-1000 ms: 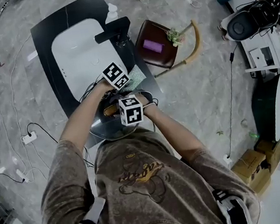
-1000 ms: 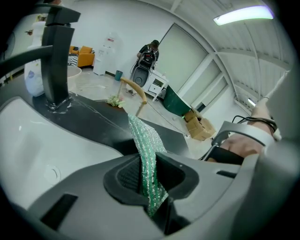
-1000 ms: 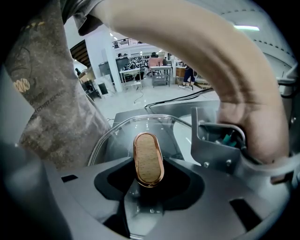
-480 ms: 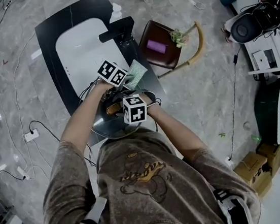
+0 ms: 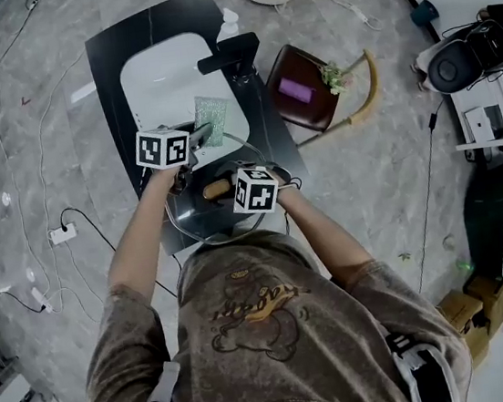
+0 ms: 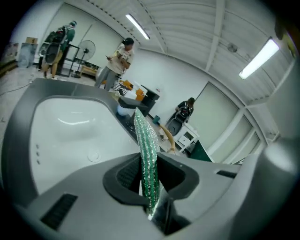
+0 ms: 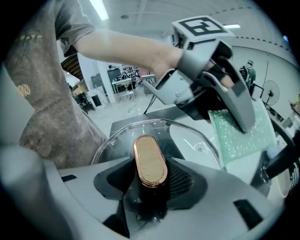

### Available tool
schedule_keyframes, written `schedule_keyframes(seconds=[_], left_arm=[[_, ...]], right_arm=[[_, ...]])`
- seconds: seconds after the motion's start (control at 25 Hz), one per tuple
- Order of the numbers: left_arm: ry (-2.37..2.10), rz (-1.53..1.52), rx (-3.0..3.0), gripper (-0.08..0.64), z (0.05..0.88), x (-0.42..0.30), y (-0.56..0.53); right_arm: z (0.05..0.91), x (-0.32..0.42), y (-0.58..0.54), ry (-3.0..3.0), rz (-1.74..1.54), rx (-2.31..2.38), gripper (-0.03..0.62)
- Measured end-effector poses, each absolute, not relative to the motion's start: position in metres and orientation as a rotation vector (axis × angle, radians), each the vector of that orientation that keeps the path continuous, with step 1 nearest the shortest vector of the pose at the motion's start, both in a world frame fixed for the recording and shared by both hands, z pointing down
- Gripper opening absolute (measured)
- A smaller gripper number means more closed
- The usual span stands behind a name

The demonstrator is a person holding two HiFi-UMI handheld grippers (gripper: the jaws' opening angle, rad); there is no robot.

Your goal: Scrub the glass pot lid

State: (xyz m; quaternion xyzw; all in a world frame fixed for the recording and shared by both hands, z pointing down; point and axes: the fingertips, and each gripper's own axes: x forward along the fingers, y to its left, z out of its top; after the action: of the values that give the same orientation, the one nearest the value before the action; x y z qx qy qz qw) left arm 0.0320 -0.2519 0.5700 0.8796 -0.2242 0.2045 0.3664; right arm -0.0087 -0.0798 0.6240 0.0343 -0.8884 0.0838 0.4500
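– Green and glittery, that scouring cloth [image 6: 148, 150]: the left gripper view gives it to us edge-on, a thin ribbed strip standing upright, with our left gripper [image 6: 149, 187] pinched tight on its lower end.
– Whereas the right gripper view shows us its flat face, a pale green rectangle with a dotted weave, hanging from those long grey jaws.
– Where do we find the glass pot lid [image 5: 190, 224]?
– In the head view it is a clear round disc with a thin bright rim, at the near end of the glossy black counter [image 5: 105, 68], close before our chest. Beyond it lies the smooth white basin [image 5: 162, 78], a rounded rectangle, with a black angular faucet [image 5: 229, 54] beside it.
– And the knob [image 7: 150, 161]?
– A long oval, with a matte tan face inside a coppery band, on a dark stem. Only the right gripper view tells us that much; from above it is a small tan lozenge.
– Our right gripper [image 7: 151, 187]?
– Its jaws flank the stem, black ribbed pads against it, with the lid tilted, and they are opening at this moment.
– Does the cloth touch the glass?
– We cannot tell: it hangs just beside the far rim, over the basin.
– The left gripper view alone shows us the hall: ceiling light strips and people standing by the far wall.
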Motion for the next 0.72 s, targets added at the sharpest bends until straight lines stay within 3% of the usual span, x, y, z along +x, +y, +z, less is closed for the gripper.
schedule_keyframes(seconds=[0.36, 0.72], left_arm=[[-0.851, 0.377, 2.256, 0.078, 0.526, -0.064, -0.226], [-1.029, 0.304, 2.294, 0.080, 0.483, -0.113, -0.182]], right_arm=[[0.606, 0.004, -0.083, -2.220, 0.209, 0.156, 0.209], [0.552, 0.017, -0.084, -2.392, 0.253, 0.376, 0.209]])
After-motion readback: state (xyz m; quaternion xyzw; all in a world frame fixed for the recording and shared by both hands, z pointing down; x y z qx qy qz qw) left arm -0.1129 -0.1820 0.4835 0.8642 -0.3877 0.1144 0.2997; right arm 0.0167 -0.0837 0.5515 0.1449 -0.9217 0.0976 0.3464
